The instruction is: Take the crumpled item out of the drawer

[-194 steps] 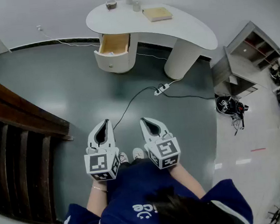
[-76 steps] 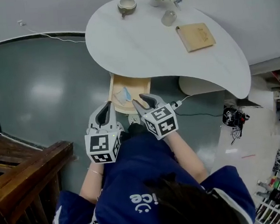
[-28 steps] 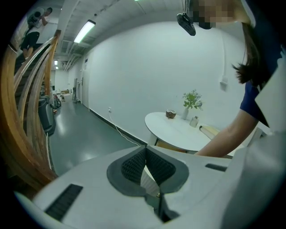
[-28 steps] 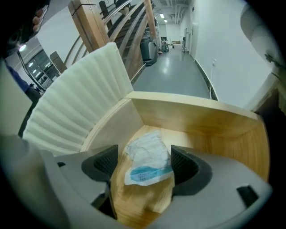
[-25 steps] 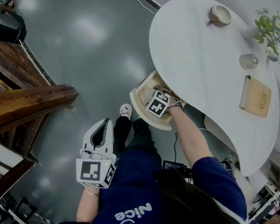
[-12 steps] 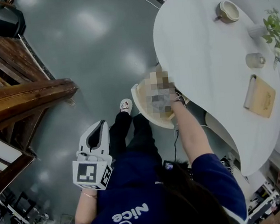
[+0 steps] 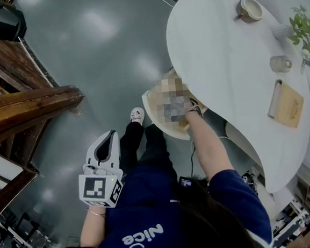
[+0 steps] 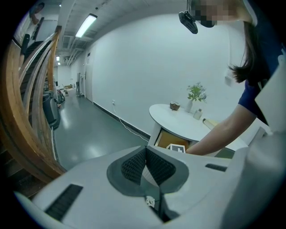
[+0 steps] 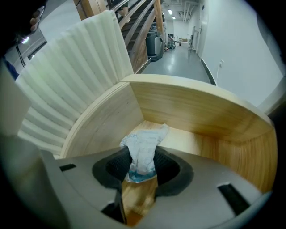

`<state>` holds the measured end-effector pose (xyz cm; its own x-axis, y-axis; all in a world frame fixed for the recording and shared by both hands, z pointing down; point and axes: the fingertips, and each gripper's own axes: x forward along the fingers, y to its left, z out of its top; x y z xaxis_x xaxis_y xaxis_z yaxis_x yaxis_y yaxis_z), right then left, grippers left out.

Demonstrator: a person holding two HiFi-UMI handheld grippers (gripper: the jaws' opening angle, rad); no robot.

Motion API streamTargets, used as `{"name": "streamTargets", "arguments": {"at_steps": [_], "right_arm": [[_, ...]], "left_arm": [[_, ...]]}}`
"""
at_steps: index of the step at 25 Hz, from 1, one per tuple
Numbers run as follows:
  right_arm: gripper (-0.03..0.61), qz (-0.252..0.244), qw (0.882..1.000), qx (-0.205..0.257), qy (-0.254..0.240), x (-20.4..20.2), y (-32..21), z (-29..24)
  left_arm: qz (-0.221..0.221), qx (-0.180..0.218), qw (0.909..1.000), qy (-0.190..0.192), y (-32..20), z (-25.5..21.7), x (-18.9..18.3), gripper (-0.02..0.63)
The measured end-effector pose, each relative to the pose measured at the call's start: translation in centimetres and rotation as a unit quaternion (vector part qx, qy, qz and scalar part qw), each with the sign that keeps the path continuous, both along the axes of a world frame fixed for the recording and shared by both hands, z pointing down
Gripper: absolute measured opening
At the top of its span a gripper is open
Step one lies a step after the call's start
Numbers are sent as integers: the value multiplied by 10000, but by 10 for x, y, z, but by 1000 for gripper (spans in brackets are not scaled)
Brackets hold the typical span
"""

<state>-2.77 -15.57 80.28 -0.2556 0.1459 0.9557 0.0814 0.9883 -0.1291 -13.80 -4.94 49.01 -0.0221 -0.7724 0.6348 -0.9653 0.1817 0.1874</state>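
1. Now, from the head view: seconds ago both grippers hung in front of the person, well away from the counter [image 7: 225,60]. At this moment the right forearm [image 7: 206,143] reaches down into the open drawer [image 7: 158,125] under the counter's edge. A mosaic patch covers the right gripper there, so neither its grip nor the item can be read from above. The left gripper [image 7: 111,136] hangs beside the person's leg, well apart from the drawer.

2. From the left gripper view, the left gripper [image 8: 146,155] has its fingers [image 8: 132,163] pressed together with nothing between them, so it is idle. This view adds a side look that the head view lacks. It shows the drawer [image 8: 166,138] standing open beneath the counter [image 8: 178,120], with the right gripper's marker cube [image 8: 177,147] at its mouth. The item itself does not show from here.

3. The right gripper view settles what the other two cannot. The right gripper [image 9: 142,166] has just been closing its fingers [image 9: 117,166], and they now pinch the near end of the crumpled item [image 9: 144,142], a whitish wad with a blue-tinged edge. The item's free end lies over the wooden floor, with the drawer's curved wall [image 9: 192,112] rising all round, so it is not out yet. I judge the grasp made. What remains is the lift clear of the drawer.
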Motion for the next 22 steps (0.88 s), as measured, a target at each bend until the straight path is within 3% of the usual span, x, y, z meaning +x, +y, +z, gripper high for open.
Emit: {"name": "streamTargets", "arguments": {"at_steps": [6,22], "right_arm": [[144,166,9998,-28,94,7,-1,-10],[135,789,9969,-37,21,13,4,-70]], "left_arm": [[25,-79,10000,-34,-1,2,2,4],[170,329,9993,31,-25,-18,5,5]]}}
